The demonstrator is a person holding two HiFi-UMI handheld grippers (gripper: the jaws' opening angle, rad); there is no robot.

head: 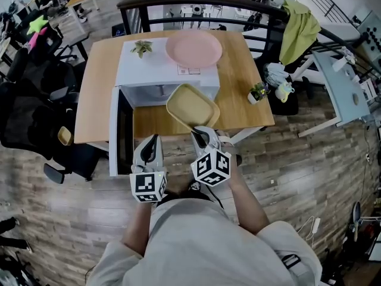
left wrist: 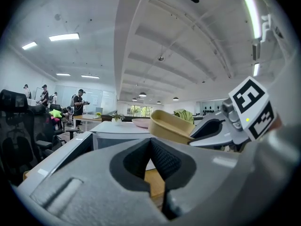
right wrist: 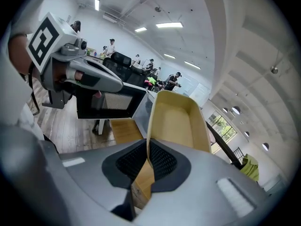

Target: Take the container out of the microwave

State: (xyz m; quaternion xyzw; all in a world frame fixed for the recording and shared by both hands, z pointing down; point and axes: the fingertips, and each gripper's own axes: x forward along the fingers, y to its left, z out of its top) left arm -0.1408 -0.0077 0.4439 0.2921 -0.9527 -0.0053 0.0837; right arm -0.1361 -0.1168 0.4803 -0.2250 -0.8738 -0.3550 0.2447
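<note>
Container (head: 192, 106) in right claw (head: 200, 133), outside microwave (head: 156, 69), left claw (head: 151, 139) apparently closed

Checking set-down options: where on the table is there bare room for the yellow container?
Bare table left of the microwave, and between it and the potted plant. Microwave top is crowded by the pink plate.

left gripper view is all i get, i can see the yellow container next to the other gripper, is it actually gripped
Observer: Yes. In the right gripper view the right tongs are shut on the near rim of the container.
Operator: is it out of the microwave
Observer: The head view shows it outside the microwave cavity, in front of the opening and above the table.
Operator: anything in it
Observer: The right gripper view looks straight inside: it is empty.
</note>
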